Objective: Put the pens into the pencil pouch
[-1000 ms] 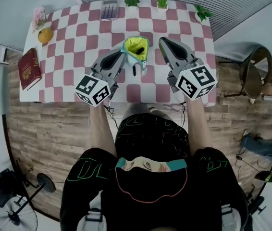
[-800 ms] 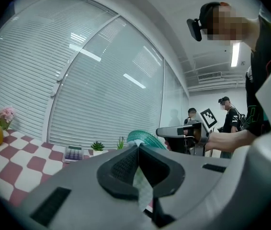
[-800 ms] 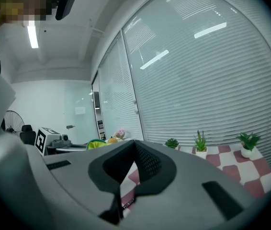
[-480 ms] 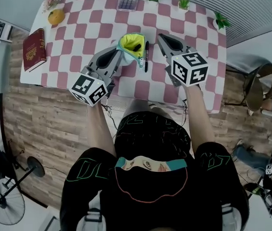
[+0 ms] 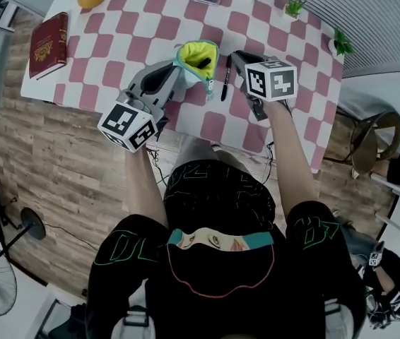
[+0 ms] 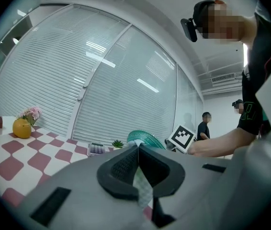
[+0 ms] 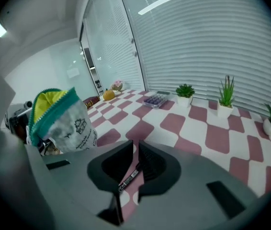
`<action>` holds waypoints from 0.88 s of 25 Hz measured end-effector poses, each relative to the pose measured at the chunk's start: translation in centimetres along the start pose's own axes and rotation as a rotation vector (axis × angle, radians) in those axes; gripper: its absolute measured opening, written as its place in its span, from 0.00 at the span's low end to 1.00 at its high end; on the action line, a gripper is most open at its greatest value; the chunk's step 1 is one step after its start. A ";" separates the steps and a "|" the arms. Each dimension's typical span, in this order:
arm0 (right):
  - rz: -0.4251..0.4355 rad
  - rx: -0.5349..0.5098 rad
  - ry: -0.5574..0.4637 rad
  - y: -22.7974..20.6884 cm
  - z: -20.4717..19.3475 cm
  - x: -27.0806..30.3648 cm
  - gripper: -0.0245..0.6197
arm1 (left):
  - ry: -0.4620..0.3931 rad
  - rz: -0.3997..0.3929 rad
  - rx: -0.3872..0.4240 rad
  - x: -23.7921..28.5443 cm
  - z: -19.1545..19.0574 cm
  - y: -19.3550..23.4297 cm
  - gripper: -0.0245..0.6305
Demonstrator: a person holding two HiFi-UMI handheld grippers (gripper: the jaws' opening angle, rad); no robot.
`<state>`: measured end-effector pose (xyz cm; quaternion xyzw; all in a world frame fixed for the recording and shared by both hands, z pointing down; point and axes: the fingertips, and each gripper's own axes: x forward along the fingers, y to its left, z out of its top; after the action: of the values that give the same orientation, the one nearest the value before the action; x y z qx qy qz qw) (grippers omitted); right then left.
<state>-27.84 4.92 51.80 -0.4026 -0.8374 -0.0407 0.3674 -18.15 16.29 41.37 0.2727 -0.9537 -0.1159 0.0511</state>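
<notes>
1. R gripper (image 7: 136,146): pads (image 7: 152,162) stand a slit apart and have just been opening. Nothing is clamped. The loose pen (image 7: 128,178) shows through the gap, lying on the table below, and neither pad presses on it.
2. L gripper (image 6: 136,151): clenched on the side wall of the pencil pouch (image 5: 196,51). Fabric is pinched between its pads, with the teal rim just above the tips.
3. Change vs. a sec ago: R gripper was up above the table (image 5: 150,20). It has since come down nose-first over the loose pen, just right of the pouch. L gripper's hold is the same in all head views. The pouch is propped with its mouth open and yellow lining showing.
4. Task items: a stowed pen (image 5: 202,63) is already inside the pouch mouth. The loose pen lies flat on the checked cloth, just beside the pouch, between it and R gripper. No other pens seen on the table.
5. Assessment: step in hand looks like pickup of the loose pen, and the opening jaws fit prep for a grab.
6. Progress: approx. half done if these are the only two pens.
7. Risks: the gap looks narrow, so it prob. needs to widen before closing. A pad could nudge the pen and roll it off-line. L gripper must keep the mouth open for the drop-in.
</notes>
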 end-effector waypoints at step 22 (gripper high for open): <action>-0.107 0.150 0.332 -2.4 -4.6 6.1 0.17 | -0.030 -0.004 -0.032 0.1 -1.0 0.9 0.04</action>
<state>-29.30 5.57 59.59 -0.3167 -0.7863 -0.0636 0.5266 -18.58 16.81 42.58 0.2722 -0.9518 -0.1355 0.0407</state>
